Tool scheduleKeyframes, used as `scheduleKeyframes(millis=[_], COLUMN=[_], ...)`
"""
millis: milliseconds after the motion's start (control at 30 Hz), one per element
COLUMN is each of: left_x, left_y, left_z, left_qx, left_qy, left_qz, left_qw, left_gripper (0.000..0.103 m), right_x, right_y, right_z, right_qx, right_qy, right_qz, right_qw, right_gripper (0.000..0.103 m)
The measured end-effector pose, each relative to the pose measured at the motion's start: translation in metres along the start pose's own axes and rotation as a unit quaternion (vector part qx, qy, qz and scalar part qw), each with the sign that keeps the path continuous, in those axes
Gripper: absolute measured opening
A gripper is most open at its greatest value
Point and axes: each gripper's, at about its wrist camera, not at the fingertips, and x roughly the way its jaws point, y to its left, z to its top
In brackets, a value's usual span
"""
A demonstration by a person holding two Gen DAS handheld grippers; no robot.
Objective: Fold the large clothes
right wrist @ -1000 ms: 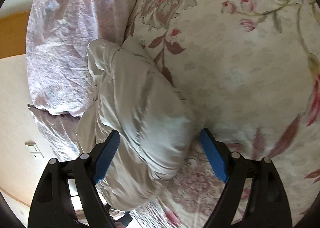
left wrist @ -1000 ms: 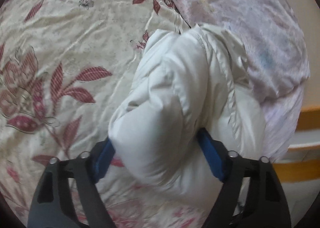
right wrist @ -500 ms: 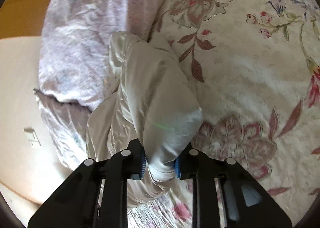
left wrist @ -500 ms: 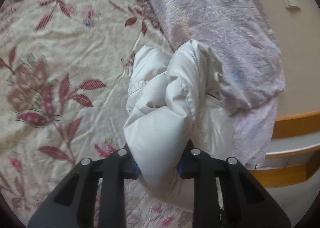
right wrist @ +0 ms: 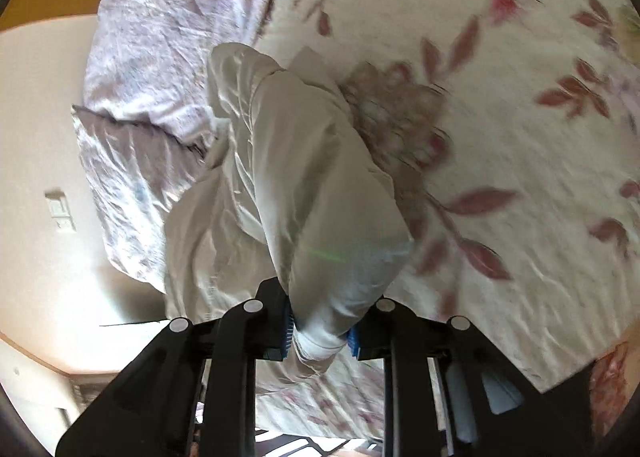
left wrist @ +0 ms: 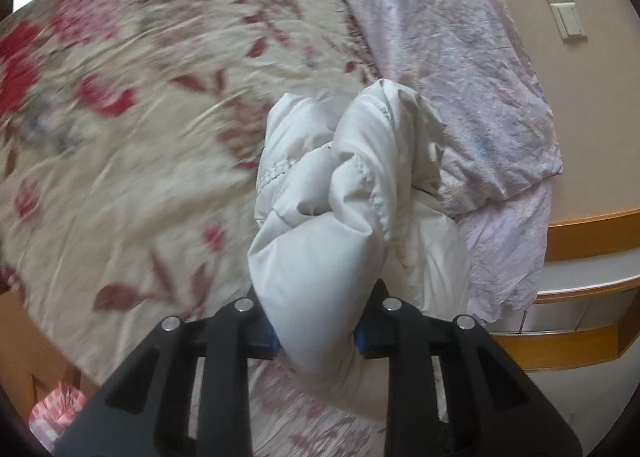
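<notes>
A white puffy jacket lies bunched on the floral bed cover beside a lilac quilt. My left gripper pinches a padded fold of it between its blue pads; its jaws are opening slightly, with the fabric still squeezed between them. In the right wrist view the jacket stretches away from my right gripper, whose blue pads clamp a narrow cuff-like end. Those jaws are also opening a little, and the cloth stays between them. Both held ends are lifted off the bed.
The lilac quilt is heaped along the bed's edge by the wall. A wooden ledge and wall switches lie beyond it. The floral cover spreads wide on the other side. A pink bag sits on the floor.
Both grippers went from wide open around the jacket to clamped on it. Both have since pulled back and up, dragging the jacket ends off the bed.
</notes>
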Motion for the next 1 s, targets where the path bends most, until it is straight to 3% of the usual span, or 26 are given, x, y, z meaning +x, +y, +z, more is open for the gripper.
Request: scheduleKeyframes(millis=[100, 167, 267, 333, 500, 700, 867, 1000], left_x=[0.005, 0.006, 0.007, 0.008, 0.014, 0.017, 0.021, 0.025], left_y=[0.014, 0.015, 0.009, 0.006, 0.003, 0.008, 0.011, 0.01], left_z=[-0.005, -0.007, -0.009, -0.01, -0.01, -0.005, -0.003, -0.003], left_qx=[-0.018, -0.012, 0.02, 0.035, 0.041, 0.025, 0.018, 0.02], left_qy=[0.005, -0.001, -0.006, -0.007, -0.008, -0.014, -0.015, -0.013], left_qz=[0.009, 0.017, 0.029, 0.032, 0.028, 0.023, 0.023, 0.024], left_qw=[0.9998, 0.9998, 0.9994, 0.9989, 0.9987, 0.9993, 0.9995, 0.9994], left_gripper=[0.036, 0.042, 0.055, 0.062, 0.071, 0.071, 0.071, 0.071], right_x=[-0.006, -0.02, -0.041, -0.045, -0.008, 0.056, 0.084, 0.101], right_y=[-0.002, 0.004, 0.029, 0.049, 0.119, 0.182, 0.202, 0.198], right_z=[-0.003, -0.002, -0.001, -0.004, -0.025, -0.07, -0.108, -0.121], right_qx=[-0.015, -0.036, -0.1, -0.142, -0.263, -0.362, -0.428, -0.447], right_qy=[-0.013, -0.044, -0.109, -0.134, -0.088, -0.006, 0.019, 0.031], right_qz=[-0.059, -0.109, -0.178, -0.196, -0.143, -0.098, -0.106, -0.131], right_qw=[0.998, 0.992, 0.973, 0.961, 0.95, 0.927, 0.897, 0.884], right_gripper=[0.045, 0.061, 0.063, 0.063, 0.06, 0.043, 0.04, 0.04])
